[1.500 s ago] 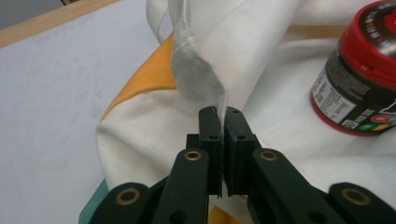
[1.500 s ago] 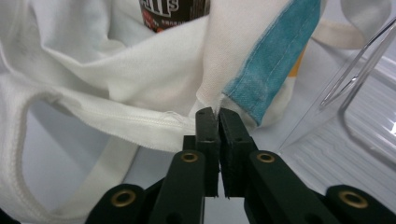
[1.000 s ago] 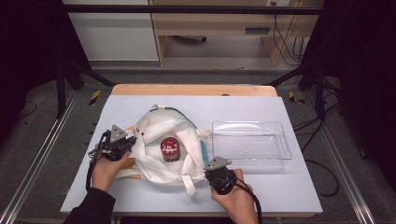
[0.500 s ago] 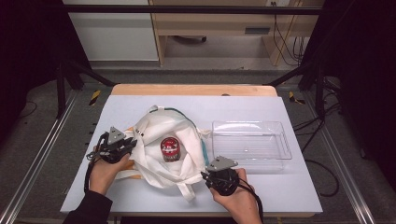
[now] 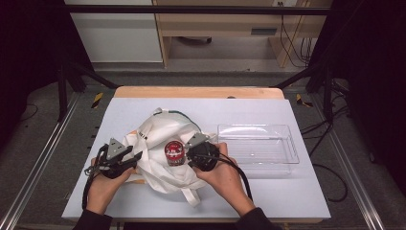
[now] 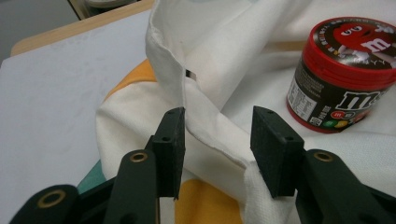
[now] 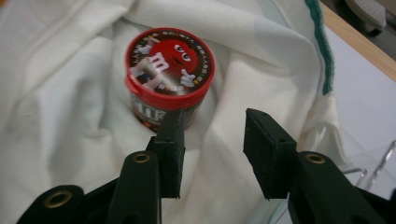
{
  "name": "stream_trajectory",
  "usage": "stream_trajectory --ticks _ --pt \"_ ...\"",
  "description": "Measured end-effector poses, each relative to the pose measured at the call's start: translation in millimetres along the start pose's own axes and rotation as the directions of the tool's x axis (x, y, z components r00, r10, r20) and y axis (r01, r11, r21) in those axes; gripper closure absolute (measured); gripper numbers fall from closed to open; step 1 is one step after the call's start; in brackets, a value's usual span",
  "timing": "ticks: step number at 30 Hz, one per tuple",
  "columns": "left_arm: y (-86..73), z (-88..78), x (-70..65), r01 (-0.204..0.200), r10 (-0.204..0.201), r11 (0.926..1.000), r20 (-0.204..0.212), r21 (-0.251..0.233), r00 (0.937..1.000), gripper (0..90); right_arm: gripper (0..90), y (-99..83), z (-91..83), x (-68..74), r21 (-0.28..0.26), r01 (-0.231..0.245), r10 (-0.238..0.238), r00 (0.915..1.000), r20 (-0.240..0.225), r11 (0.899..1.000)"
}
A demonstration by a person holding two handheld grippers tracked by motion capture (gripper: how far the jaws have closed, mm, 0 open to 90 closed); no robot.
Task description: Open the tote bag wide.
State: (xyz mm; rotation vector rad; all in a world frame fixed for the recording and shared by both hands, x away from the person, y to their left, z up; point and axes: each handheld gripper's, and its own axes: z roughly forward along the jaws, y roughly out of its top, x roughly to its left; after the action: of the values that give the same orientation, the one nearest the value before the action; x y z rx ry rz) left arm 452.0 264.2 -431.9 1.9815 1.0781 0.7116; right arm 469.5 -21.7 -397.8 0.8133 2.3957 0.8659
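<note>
Cloth of a white bag is spread in folds over the near middle of the pale table, and a red-lidded candy jar is stood upright on it, roughly at the bag's centre. The left gripper is held at the bag's left edge; its jaws have just been opening and are now seen parted, with a folded seam of the bag lying between the pads, though it cannot be told whether the left pad is still touched by it. The right gripper is held just beside the jar on its right side in the high view; its jaws have likewise been opening and are spread, with only loose cloth behind the gap and nothing pinched, the jar being seen just beyond the left pad. A clear plastic tray is set on the table to the right of the bag, near the right hand
</note>
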Motion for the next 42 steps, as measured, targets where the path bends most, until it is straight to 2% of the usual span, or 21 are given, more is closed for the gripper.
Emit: stream_trajectory --ticks 3,5,6,7,10,11,13,14,16,20,21,26,28,29,31,33,35,37,38,39,42 --pt "-5.4 0.1 -0.6 0.013 -0.013 0.9999 0.010 0.000 0.9999 56.6 56.5 4.8 16.5 -0.3 0.046 0.030 -0.031 0.9994 0.014 0.998" --pt "-7.0 0.4 -0.9 0.014 -0.014 0.9999 0.011 0.000 0.9998 57.8 56.4 5.3 20.2 -0.5 0.062 0.037 -0.038 0.9991 0.020 0.997" --pt "-8.5 0.7 -0.8 0.019 -0.019 0.9998 0.014 0.002 0.9997 60.9 57.1 5.7 25.9 -0.9 0.085 0.052 -0.055 0.9980 0.030 0.995" --pt "-10.9 1.1 -0.3 0.033 -0.033 0.9995 0.026 -0.001 0.9991 63.5 59.2 5.6 28.9 -1.3 0.092 0.066 -0.070 0.9970 0.035 0.994" --pt "-13.1 1.5 -0.9 0.034 -0.034 0.9994 0.029 0.000 0.9990 70.4 61.8 6.2 33.0 -2.7 0.113 0.072 -0.077 0.9963 0.039 0.991" --pt "-14.4 2.9 -2.7 0.023 -0.023 0.9997 0.020 0.001 0.9995 73.1 69.6 7.4 36.1 -4.3 0.139 0.081 -0.088 0.9951 0.046 0.987" --pt "-14.5 3.2 -2.8 0.020 -0.020 0.9998 0.021 0.005 0.9996 76.0 81.9 8.0 36.5 -6.0 0.157 0.070 -0.078 0.9958 0.048 0.985" --pt "-14.5 3.2 -2.7 0.016 -0.016 0.9998 0.016 0.008 0.9997 76.0 81.9 8.0 36.5 -6.0 0.157 0.070 -0.078 0.9958 0.048 0.985" --pt "-15.4 2.9 -1.2 0.017 -0.017 0.9998 0.014 0.011 0.9998 79.8 88.5 8.6 34.7 -14.4 0.177 0.029 -0.039 0.9979 0.052 0.984" --pt "-18.3 3.1 0.3 0.017 -0.017 0.9997 -0.001 0.015 0.9998 82.9 89.3 11.7 31.0 -22.3 0.184 0.004 -0.016 0.9977 0.065 0.983" --pt "-20.5 2.0 1.9 0.012 -0.012 0.9996 -0.006 0.024 0.9999 83.9 89.4 14.2 26.8 -29.8 0.187 -0.009 -0.008 0.9960 0.088 0.982" --pt "-25.7 -0.3 6.6 0.038 -0.038 0.9988 0.000 0.032 0.9993 86.0 89.4 11.6 28.7 -39.7 0.212 -0.042 0.025 0.9962 0.083 0.976" --pt "-26.8 -1.1 7.0 0.035 -0.035 0.9987 0.004 0.036 0.9994 86.1 89.3 11.0 29.3 -40.2 0.216 -0.036 0.020 0.9967 0.078 0.976" --pt "-28.5 -1.6 5.8 0.055 -0.055 0.9982 0.014 0.022 0.9984 86.1 88.9 9.7 29.4 -39.8 0.208 -0.043 0.031 0.9977 0.061 0.977" --pt "-28.5 -2.9 3.9 0.040 -0.040 0.9992 0.019 0.006 0.9990 85.5 86.6 8.5 27.6 -39.4 0.183 -0.029 0.024 0.9993 0.029 0.983" --pt "-27.9 -5.9 3.5 0.053 -0.052 0.9984 0.021 -0.023 0.9984 82.7 79.8 8.7 21.4 -38.1 0.138 -0.027 0.026 0.9996 0.010 0.990" --pt "-27.2 -7.5 3.4 0.056 -0.055 0.9980 0.023 -0.031 0.9982 79.2 77.9 9.5 11.8 -34.2 0.078 -0.033 0.033 0.9995 0.000 0.996" --pt "-23.8 -11.9 2.2 0.052 -0.051 0.9966 0.019 -0.064 0.9985 75.1 76.6 8.4 2.6 -28.2 0.029 -0.045 0.045 0.9985 -0.031 0.999" --pt "-23.8 -11.9 2.2 0.052 -0.051 0.9966 0.019 -0.064 0.9985 73.7 76.6 8.4 2.6 -28.2 0.029 -0.045 0.045 0.9985 -0.031 0.999" --pt "-22.3 -14.0 1.8 0.057 -0.056 0.9953 0.018 -0.078 0.9983 72.5 75.7 6.4 -5.6 -19.9 0.008 -0.030 0.030 0.9988 -0.038 1.000" --pt "-22.6 -14.4 1.0 0.055 -0.054 0.9957 0.015 -0.075 0.9984 69.3 75.7 2.3 -12.5 -10.3 -0.014 -0.035 0.034 0.9972 -0.067 0.999"
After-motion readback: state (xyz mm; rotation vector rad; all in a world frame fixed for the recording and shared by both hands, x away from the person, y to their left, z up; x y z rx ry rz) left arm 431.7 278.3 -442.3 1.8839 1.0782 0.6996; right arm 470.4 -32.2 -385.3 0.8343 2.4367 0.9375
